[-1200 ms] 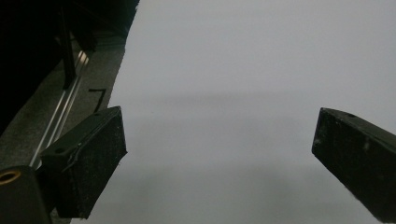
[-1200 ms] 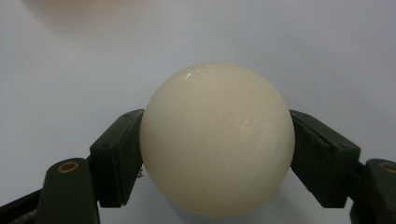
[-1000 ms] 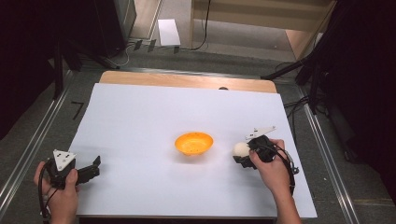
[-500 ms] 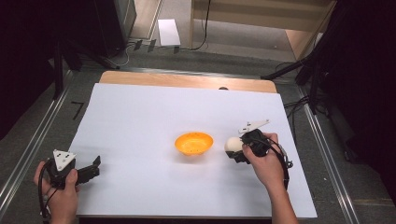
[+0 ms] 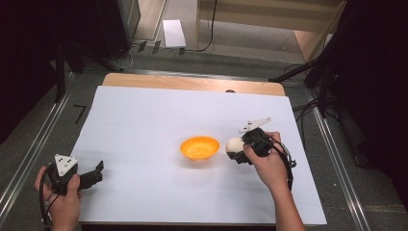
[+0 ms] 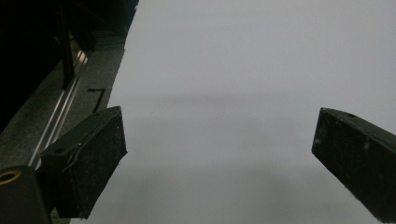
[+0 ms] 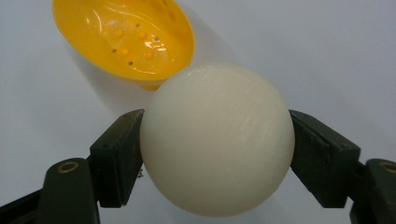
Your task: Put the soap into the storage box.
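Observation:
A small orange bowl (image 5: 199,147) sits near the middle of the white sheet; in the right gripper view the orange bowl (image 7: 123,39) lies just beyond the jaws and has small holes in its bottom. My right gripper (image 5: 236,150) is shut on a cream-white ball (image 5: 234,144), held just right of the bowl and lifted off the sheet. That ball (image 7: 217,140) sits squarely between both jaws. My left gripper (image 5: 98,172) rests at the sheet's front left corner, open, nothing between its jaws (image 6: 219,154).
The white sheet (image 5: 144,120) covers a wooden table whose far edge (image 5: 192,83) shows. Metal rails (image 5: 33,149) run along both sides. Cables and dark stands lie on the floor beyond.
My right gripper has carried the ball leftward and slightly up, from well right of the bowl to just beside its rim. The left gripper has stayed put.

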The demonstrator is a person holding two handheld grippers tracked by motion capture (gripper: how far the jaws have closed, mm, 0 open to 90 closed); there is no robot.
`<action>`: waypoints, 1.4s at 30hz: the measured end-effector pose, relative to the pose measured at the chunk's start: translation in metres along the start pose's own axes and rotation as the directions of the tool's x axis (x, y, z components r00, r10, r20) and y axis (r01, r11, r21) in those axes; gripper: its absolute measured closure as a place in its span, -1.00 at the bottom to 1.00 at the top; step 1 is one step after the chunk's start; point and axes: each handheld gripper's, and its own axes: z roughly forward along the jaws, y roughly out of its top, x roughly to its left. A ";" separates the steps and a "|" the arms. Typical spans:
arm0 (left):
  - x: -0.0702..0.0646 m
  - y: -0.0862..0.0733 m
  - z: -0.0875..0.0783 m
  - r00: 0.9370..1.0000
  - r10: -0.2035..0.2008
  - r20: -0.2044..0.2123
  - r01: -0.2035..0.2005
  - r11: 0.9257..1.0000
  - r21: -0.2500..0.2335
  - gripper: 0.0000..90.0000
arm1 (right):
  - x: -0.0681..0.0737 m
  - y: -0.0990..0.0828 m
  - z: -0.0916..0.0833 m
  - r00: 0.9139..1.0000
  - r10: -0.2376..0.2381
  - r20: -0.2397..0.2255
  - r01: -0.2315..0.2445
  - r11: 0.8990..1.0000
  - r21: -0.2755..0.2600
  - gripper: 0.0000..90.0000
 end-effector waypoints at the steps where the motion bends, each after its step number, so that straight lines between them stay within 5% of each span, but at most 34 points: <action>1: 0.000 0.000 0.000 1.000 0.001 0.000 -0.001 1.000 0.001 -0.93 | 0.001 0.001 0.000 1.000 0.002 0.001 -0.002 1.000 0.002 -0.46; 42: 0.000 0.000 0.000 1.000 0.000 0.002 0.000 1.000 0.003 -0.93 | 0.030 0.047 0.026 0.994 -0.080 -0.067 0.080 0.997 0.000 -0.46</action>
